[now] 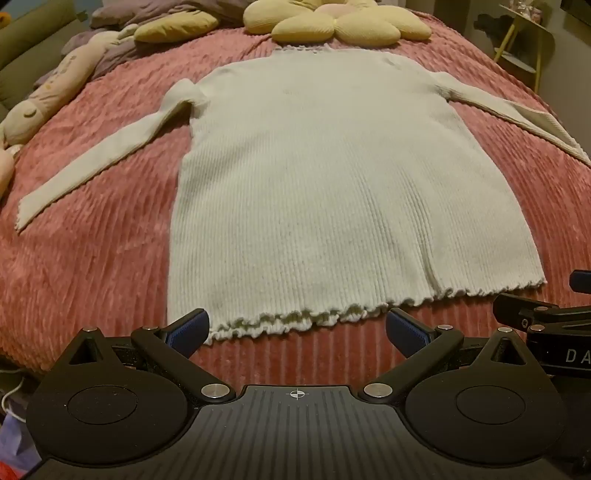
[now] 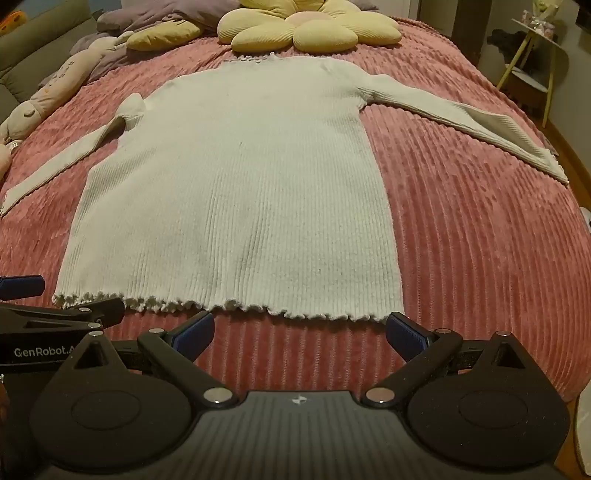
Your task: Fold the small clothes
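Broadly, a white sweater (image 1: 314,177) lies flat on a pink bedspread (image 1: 92,258).

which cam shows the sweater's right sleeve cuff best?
Right wrist view: the white ribbed knit sweater's right sleeve runs fully in frame to its cuff on the pink bedspread. In the left wrist view that sleeve is cut off at the frame edge.

The cream long-sleeved ribbed-knit sweater (image 1: 314,192) looks soft and matt, its hem frilled. The pink corduroy-like plush bedspread (image 1: 103,266) shows coarse fuzzy ridges. At upper centre, the yellow petal-shaped cushion (image 1: 332,22) is finely ribbed cloth. The left gripper (image 1: 297,328) is matt black plastic with shiny metal rivets and blue textured pads.
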Demonstrator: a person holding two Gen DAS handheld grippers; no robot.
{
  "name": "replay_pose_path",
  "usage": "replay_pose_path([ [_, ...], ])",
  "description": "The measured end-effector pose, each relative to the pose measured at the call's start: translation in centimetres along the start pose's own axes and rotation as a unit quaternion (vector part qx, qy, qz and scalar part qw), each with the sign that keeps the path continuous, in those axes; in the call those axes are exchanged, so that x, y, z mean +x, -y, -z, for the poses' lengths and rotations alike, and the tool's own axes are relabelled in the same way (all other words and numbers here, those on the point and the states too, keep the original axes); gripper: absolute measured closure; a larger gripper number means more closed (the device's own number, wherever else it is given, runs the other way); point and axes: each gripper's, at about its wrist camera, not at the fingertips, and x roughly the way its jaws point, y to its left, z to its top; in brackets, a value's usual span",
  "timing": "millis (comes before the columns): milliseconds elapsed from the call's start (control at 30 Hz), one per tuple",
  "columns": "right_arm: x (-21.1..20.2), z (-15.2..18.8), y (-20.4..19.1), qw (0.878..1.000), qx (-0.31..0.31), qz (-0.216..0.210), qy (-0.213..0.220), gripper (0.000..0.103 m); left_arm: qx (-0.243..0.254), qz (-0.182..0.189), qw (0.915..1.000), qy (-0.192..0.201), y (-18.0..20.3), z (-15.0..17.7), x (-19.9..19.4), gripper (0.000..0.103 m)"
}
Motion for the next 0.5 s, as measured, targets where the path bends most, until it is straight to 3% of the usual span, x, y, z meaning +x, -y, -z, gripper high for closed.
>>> replay_pose_path([
  [500,-0.29,-0.14,-0.03,1.0,0.0,-0.002,0.008,0.004,-0.001,0.004,0.9999,0.011,0.2,-0.27,-0.37,0.0],
])
